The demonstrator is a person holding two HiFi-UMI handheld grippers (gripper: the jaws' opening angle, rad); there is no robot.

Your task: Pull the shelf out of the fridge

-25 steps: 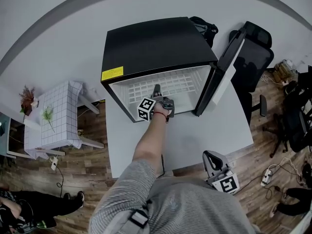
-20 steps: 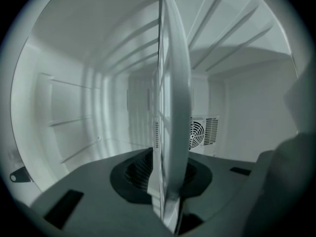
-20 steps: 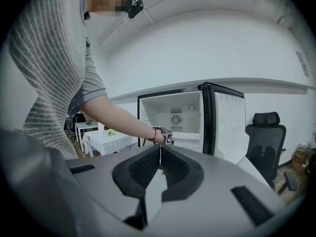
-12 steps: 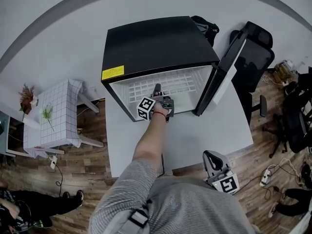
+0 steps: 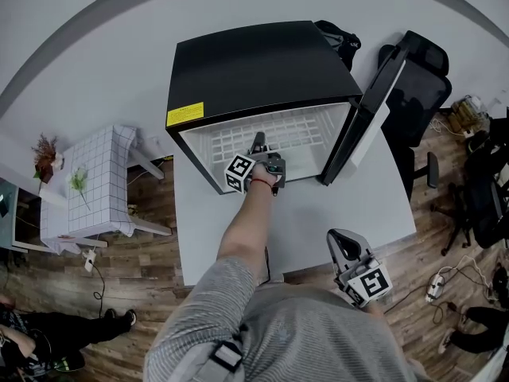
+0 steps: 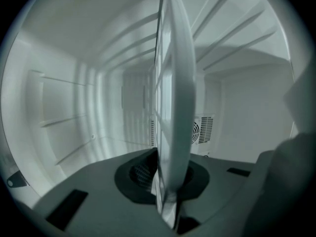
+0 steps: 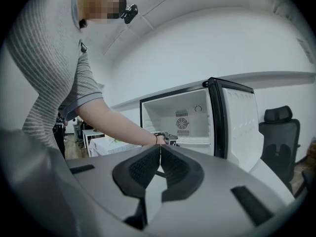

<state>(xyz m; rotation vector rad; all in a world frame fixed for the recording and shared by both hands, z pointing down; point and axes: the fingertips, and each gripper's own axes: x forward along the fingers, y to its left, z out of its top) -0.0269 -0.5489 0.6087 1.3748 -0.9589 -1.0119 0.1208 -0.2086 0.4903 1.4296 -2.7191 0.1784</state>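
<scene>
A black mini fridge (image 5: 246, 74) stands on a white table (image 5: 350, 197) with its door (image 5: 367, 114) swung open to the right. Inside lies a white wire shelf (image 5: 274, 138). My left gripper (image 5: 257, 143) reaches into the opening at the shelf's front edge. In the left gripper view the shelf's edge (image 6: 174, 107) runs between the dark pads (image 6: 140, 174), which have just closed and now press on it. My right gripper (image 5: 340, 243) hovers over the table's front edge, shut with its pads (image 7: 175, 168) touching and nothing between them; it faces the fridge (image 7: 182, 117).
A small table with a checked cloth (image 5: 87, 185) and a plant (image 5: 44, 159) stand at the left. A black office chair (image 5: 417, 86) sits behind the open door. Cables and a power strip (image 5: 439, 286) lie on the wooden floor at the right.
The right gripper has shifted a little toward the fridge. The left gripper has stayed at the shelf's front edge.
</scene>
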